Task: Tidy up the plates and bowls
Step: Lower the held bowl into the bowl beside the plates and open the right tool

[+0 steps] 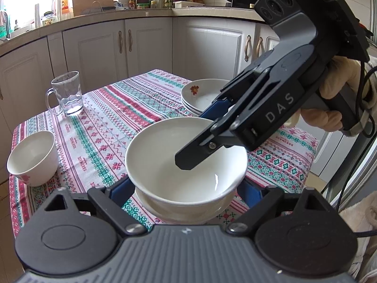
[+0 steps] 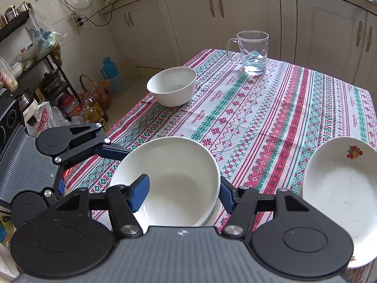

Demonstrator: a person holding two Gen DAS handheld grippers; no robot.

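Note:
A large white bowl [image 1: 165, 165] [image 2: 179, 179] sits nested in another white bowl [image 1: 188, 214] at the near table edge. My right gripper [image 1: 200, 141] [image 2: 183, 195] straddles its rim, one blue pad [image 2: 140, 193] inside and one outside, jaws apart and not pressing. My left gripper [image 1: 186, 195] is open, its fingers on either side of the bowl stack; it also shows in the right wrist view [image 2: 110, 151]. A smaller white bowl [image 1: 33, 158] [image 2: 173, 86] stands alone at the far left. A stack of flowered plates [image 1: 202, 94] [image 2: 339, 193] sits to the right.
A glass mug [image 1: 67, 94] [image 2: 253, 52] with a little water stands at the table's far side on the patterned tablecloth [image 1: 113, 122] [image 2: 271, 108]. Kitchen cabinets [image 1: 146, 44] surround the table. A shelf with bags and bottles [image 2: 47, 75] stands on the floor to the left.

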